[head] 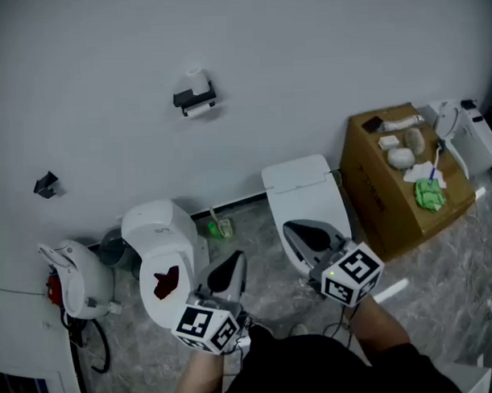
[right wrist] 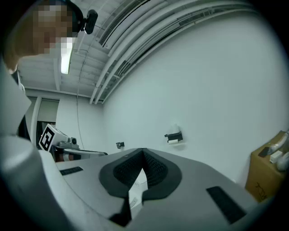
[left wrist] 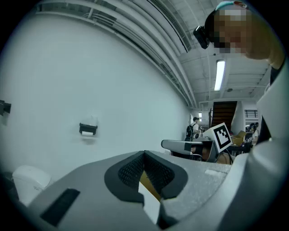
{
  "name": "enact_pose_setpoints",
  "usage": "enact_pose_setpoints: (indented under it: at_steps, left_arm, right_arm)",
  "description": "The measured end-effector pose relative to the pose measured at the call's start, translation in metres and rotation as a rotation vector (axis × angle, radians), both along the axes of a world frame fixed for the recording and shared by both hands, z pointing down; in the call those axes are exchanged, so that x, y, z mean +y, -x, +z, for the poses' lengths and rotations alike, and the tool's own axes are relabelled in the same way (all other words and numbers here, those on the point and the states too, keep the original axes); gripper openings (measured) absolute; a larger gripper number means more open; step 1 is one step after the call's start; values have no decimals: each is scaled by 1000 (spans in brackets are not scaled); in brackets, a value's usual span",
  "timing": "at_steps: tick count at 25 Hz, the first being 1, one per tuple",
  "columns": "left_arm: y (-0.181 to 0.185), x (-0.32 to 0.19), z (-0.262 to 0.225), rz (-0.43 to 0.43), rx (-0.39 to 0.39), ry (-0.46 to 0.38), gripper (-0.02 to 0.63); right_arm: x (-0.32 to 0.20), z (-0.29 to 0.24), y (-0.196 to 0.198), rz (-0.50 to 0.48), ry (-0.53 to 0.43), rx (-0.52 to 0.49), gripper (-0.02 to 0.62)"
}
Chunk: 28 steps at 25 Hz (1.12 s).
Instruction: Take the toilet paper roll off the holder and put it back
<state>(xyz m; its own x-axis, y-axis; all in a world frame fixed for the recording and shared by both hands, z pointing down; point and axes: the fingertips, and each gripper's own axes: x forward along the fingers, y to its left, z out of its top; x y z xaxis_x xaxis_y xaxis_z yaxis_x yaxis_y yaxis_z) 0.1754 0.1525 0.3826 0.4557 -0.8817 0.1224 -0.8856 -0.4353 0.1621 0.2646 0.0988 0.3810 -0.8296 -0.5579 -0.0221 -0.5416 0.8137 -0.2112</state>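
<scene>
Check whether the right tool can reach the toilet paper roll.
Probably, once closer: nothing stands between the right tool and the toilet paper roll, but the tool is shut and short of it.

A mock-up bathroom corner inside a big workshop hall.
In front of me a toilet [head: 304,199] stands on a stone-look floor [head: 446,261] against a bare white wall [head: 306,61] with a paper holder [head: 196,99], a cardboard box [head: 383,187] just beside it. Overhead I see open ceiling ducts [left wrist: 169,27] and a strip light [left wrist: 220,75], with a staircase [left wrist: 224,113] off to one side.
</scene>
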Motion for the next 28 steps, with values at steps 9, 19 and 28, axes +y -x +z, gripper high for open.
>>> enact_pose_setpoints:
  at_steps: [9,19,28]
  left_arm:
    - [9,8,0,-6,0,16,3]
    - [54,11,1,-19,4,0,5]
    - [132,-26,14,44,70,18,5]
  right_arm:
    - [5,0,7,2,15,-10,-3]
    - [6,-1,51,1,18,-30,-2]
    - [-25,-3,128,53,33,-10,3]
